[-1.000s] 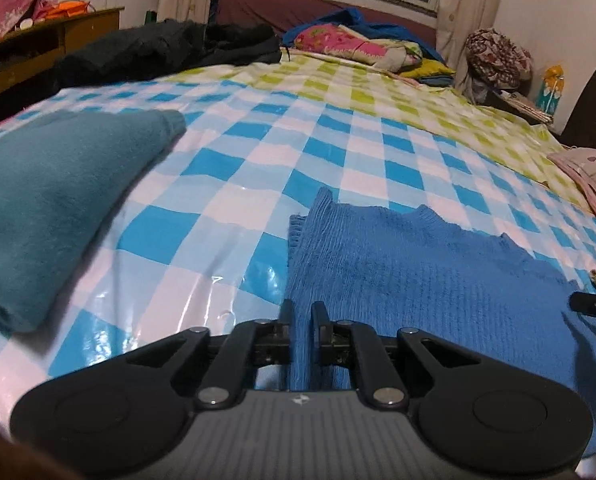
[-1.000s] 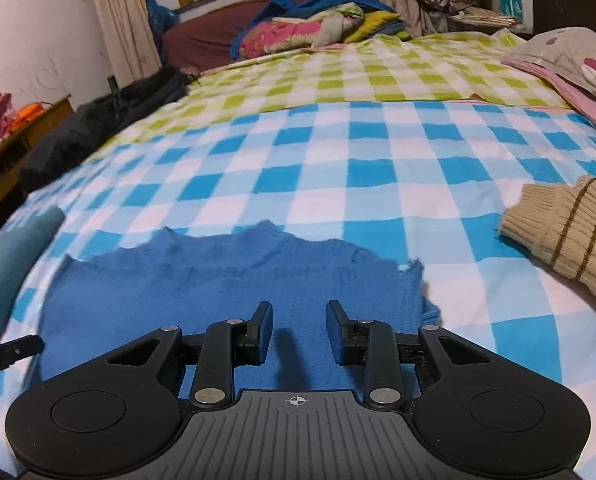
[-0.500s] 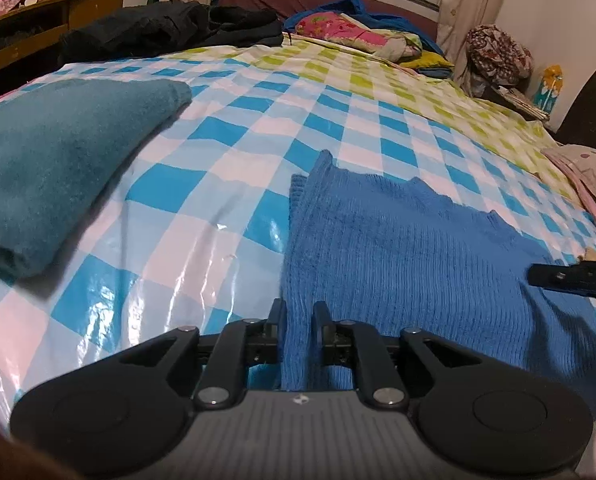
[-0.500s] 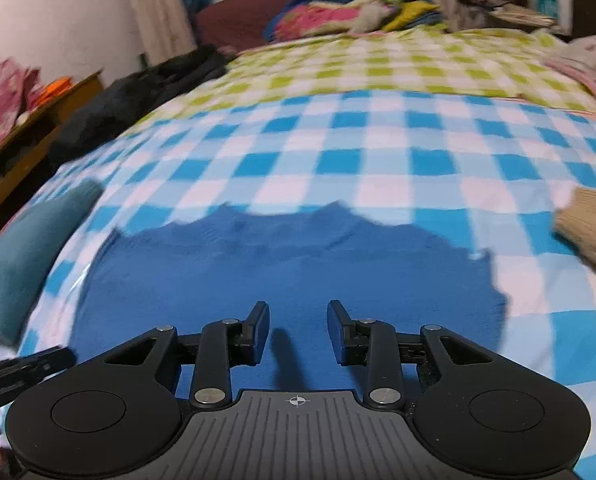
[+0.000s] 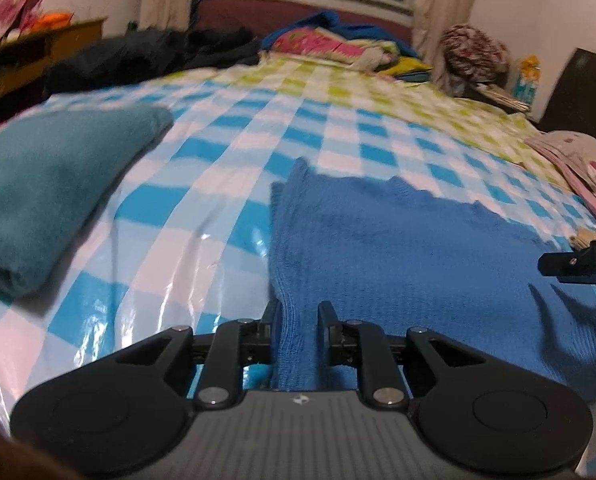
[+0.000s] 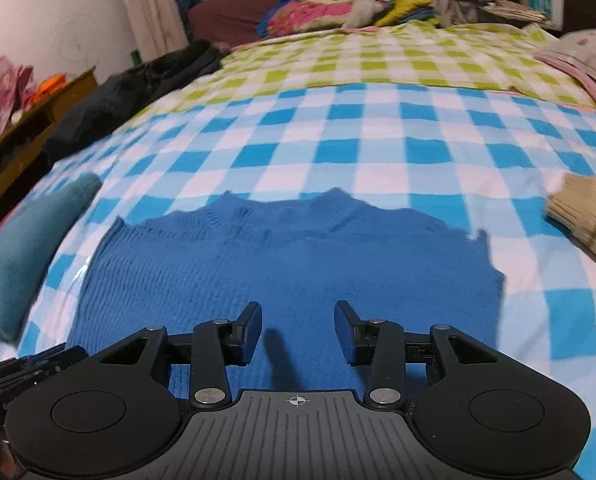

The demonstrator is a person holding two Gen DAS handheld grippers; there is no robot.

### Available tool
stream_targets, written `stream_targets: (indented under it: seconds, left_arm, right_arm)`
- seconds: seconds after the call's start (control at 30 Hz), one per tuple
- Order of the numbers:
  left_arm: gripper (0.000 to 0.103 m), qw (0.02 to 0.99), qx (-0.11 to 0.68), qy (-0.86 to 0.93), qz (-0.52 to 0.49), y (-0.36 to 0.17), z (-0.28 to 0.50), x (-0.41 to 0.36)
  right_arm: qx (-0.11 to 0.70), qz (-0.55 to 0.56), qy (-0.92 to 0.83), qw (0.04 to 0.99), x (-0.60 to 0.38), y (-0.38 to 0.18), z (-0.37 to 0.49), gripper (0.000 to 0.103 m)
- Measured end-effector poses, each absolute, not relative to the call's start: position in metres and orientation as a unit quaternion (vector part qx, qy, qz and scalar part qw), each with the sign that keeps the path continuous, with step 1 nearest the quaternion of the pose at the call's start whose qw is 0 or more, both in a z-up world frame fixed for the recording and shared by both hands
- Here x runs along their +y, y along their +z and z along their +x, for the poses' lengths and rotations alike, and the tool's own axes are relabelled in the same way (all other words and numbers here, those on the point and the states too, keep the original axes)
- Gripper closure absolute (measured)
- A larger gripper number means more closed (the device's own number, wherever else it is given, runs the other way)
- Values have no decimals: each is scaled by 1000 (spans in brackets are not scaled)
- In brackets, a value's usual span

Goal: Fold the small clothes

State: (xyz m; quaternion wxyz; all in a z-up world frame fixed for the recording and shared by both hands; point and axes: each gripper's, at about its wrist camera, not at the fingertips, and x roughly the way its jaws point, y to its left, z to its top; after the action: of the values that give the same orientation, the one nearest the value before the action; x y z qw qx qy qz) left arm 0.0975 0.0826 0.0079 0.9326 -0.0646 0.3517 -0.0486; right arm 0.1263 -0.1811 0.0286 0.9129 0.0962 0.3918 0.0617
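One blue sweater (image 6: 289, 264) is spread flat on the bed (image 6: 378, 152). Its left edge is clamped between the fingers of the left gripper (image 5: 298, 320); the right gripper (image 6: 298, 324) is held over the sweater's near hem, fingers apart, nothing gripped. The slick checked cover could let the sweater slide when lifted from one side only. Left of the sweater one folded teal garment (image 5: 45, 184) is counted, right of it one striped beige knit (image 6: 586, 212).

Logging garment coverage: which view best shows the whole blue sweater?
Right wrist view: the blue sweater shows neckline and both side edges, lying flat. Left wrist view shows mainly its left edge between the left gripper fingers; its right side is cropped.
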Motion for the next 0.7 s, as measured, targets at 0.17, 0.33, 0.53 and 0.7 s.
stream_targets:
  seconds: [0.17, 0.33, 0.53, 0.7]
  left_arm:
    - [76, 941, 325, -93, -24, 21, 80, 54]
    - [67, 936, 301, -175, 50, 25, 53, -5]
    - [52, 921, 250, -250, 160, 23, 25, -74]
    - [52, 896, 240, -303, 218, 6, 14, -117]
  right_arm:
    - [378, 136, 32, 915, -218, 30, 98, 63]
    - [372, 178, -2, 911, -263, 24, 74, 63]
    - [371, 248, -10, 895, -307, 12, 56, 61]
    - [370, 282, 0, 885, -324, 4, 55, 59]
